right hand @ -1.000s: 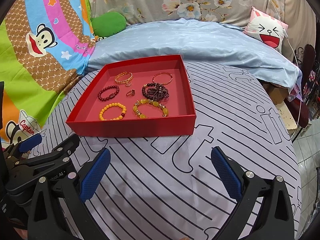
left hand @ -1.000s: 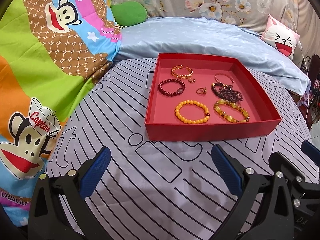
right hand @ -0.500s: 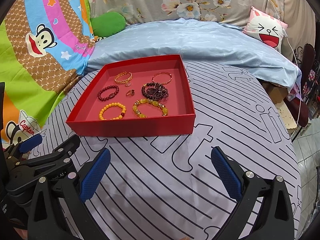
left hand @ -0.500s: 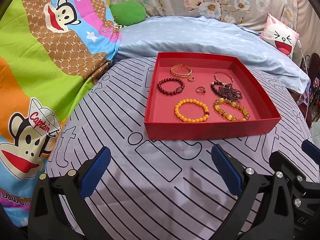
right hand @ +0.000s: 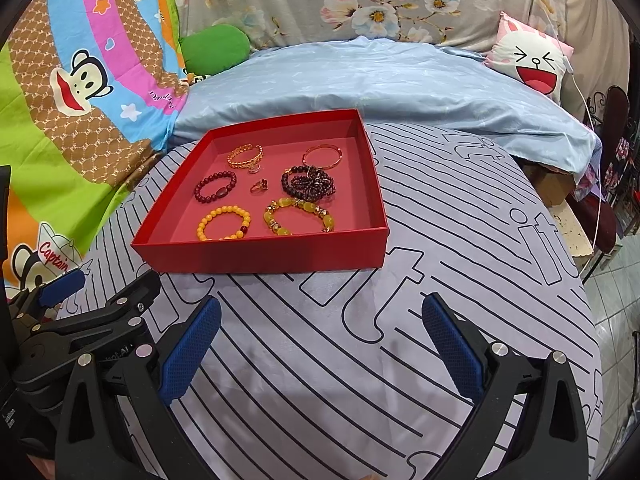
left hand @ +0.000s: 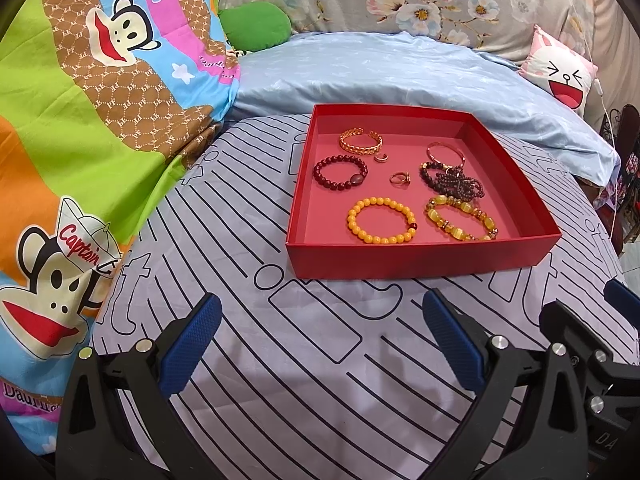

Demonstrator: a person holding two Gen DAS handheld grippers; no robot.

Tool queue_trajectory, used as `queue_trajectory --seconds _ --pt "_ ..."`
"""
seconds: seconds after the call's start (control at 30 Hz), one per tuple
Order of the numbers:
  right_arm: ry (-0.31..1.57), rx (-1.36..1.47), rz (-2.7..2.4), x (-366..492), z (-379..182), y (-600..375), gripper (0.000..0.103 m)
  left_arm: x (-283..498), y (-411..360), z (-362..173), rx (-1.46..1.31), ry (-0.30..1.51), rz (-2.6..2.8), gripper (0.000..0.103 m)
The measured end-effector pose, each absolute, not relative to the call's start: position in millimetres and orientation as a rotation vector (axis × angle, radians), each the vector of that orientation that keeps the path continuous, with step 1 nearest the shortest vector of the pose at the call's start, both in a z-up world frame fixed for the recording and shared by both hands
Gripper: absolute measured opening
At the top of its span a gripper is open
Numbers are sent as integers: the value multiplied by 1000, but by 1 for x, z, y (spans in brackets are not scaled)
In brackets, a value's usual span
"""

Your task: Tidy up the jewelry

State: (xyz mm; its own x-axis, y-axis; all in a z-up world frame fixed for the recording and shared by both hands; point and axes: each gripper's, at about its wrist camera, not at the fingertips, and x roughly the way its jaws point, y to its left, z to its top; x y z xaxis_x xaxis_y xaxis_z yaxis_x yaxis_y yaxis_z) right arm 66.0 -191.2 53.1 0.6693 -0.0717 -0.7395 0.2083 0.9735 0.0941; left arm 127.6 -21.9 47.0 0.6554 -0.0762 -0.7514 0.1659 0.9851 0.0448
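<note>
The striped grey sheet (left hand: 280,360) of the bed fills the lower half of both views, and on it, just above frame centre, sits the shallow red tray (left hand: 420,258). All the jewelry in sight already lies inside it, spread apart rather than heaped: a dark beaded strand (left hand: 452,178) bunched at right, an amber stone bracelet (left hand: 460,218), an orange bead bracelet (left hand: 380,220), a dark red bead bracelet (left hand: 340,172), a gold chain cuff (left hand: 360,141), a thin bangle (left hand: 446,154) and two small rings (left hand: 400,178). The left gripper (left hand: 320,344) and right gripper (right hand: 320,344) hang low near the tray's front wall, fingers spread wide and empty. The sorting looks done or nearly so; only the bunched strand might want tidying.
</note>
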Motion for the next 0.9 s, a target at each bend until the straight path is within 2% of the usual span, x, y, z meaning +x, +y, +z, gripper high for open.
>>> queue_trajectory --seconds 0.9 --pt "827 178 -160 65 53 -189 97 130 -22 44 118 863 -130 96"
